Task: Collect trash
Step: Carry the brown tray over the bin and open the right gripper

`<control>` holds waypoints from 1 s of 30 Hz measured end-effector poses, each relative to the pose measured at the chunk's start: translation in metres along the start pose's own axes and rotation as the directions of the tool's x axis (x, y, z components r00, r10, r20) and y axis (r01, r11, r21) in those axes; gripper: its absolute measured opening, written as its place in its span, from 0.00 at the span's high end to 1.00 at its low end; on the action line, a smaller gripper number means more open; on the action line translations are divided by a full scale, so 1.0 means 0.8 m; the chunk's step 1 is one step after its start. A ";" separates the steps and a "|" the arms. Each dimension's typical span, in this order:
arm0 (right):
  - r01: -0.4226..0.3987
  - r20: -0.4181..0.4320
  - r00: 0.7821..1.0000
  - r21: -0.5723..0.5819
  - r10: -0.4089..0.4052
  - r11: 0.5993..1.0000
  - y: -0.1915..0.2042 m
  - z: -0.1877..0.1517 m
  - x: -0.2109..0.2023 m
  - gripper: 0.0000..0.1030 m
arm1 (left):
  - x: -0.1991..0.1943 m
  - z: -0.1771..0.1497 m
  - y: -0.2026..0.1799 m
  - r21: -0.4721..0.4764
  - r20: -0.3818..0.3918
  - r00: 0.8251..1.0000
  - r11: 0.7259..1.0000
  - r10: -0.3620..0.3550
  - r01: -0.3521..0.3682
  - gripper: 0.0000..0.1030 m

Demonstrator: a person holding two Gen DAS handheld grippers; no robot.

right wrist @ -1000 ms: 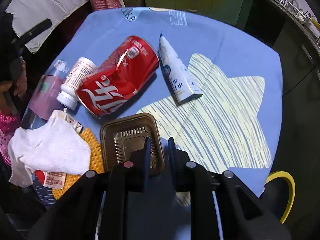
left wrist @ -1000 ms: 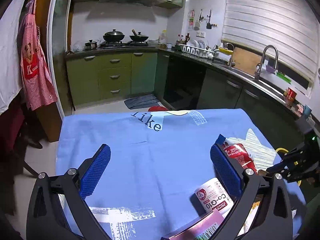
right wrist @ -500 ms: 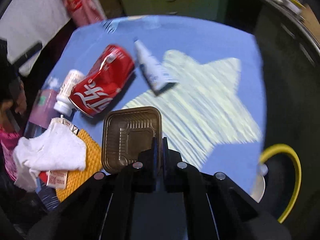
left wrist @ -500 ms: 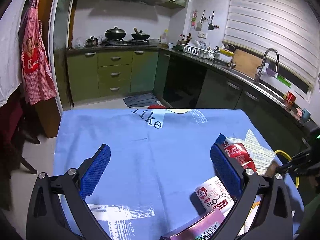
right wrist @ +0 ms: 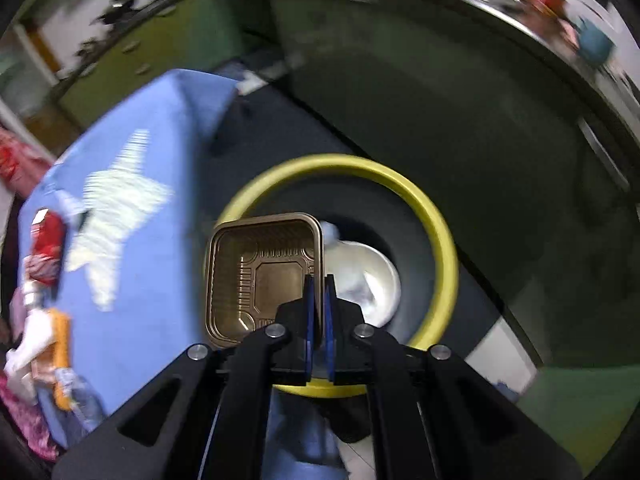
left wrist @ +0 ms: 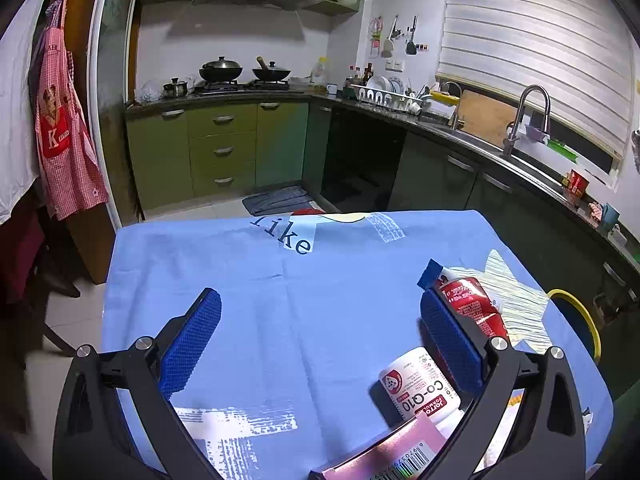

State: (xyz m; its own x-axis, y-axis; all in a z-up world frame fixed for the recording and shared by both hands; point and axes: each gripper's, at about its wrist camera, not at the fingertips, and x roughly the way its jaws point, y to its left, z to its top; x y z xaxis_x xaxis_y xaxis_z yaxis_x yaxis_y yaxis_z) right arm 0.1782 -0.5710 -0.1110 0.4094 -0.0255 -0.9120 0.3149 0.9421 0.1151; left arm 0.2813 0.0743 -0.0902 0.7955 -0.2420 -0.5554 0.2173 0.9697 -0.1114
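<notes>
The brown tray (right wrist: 262, 272) sits at the centre of the right wrist view, pinched by its right-hand wall between the two blue pads of the right gripper (right wrist: 319, 280), whose jaws are all but closed on that thin rim. It hangs flat and open side toward the camera, its body stretching left from the jaws. It sits over the left part of the bin (right wrist: 436, 220), whose yellow ring fills the middle of the frame. The tray's left edge overlaps the ring's left side; whether that edge clears the rim is hard to tell through the blur. White rubbish (right wrist: 368, 276) already lies in the bin's bottom, just right of the jaws. So the drop turns on one thing: the bin's mouth lies directly beneath and slightly right of the grip, and a release here would probably land the tray inside, though a small shift right looks safer.

The table (right wrist: 152, 152) slants across the left of the frame, with the red can (right wrist: 48, 240) at its left edge.

In the left wrist view the left gripper (left wrist: 320, 344) hovers wide open and empty above the table (left wrist: 280, 288). The can (left wrist: 472, 308) and a white bottle (left wrist: 420, 384) lie at lower right, close by its right finger, so this hand is nearer to what remains.
</notes>
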 end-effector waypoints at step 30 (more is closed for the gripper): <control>-0.076 0.010 0.997 0.072 0.076 0.995 -0.023 -0.031 0.018 0.75 | 0.029 0.044 -0.128 0.173 -0.400 0.914 0.974 -0.065 0.145 0.04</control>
State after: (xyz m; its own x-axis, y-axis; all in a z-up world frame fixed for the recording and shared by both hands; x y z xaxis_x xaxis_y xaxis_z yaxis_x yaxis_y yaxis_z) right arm 0.1569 -0.5808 -0.1359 0.4406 0.0426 -0.8967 0.3434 0.9149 0.2121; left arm 0.2975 -0.0320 -0.0629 0.4865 -0.2715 -0.8304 0.4246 0.9042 -0.0468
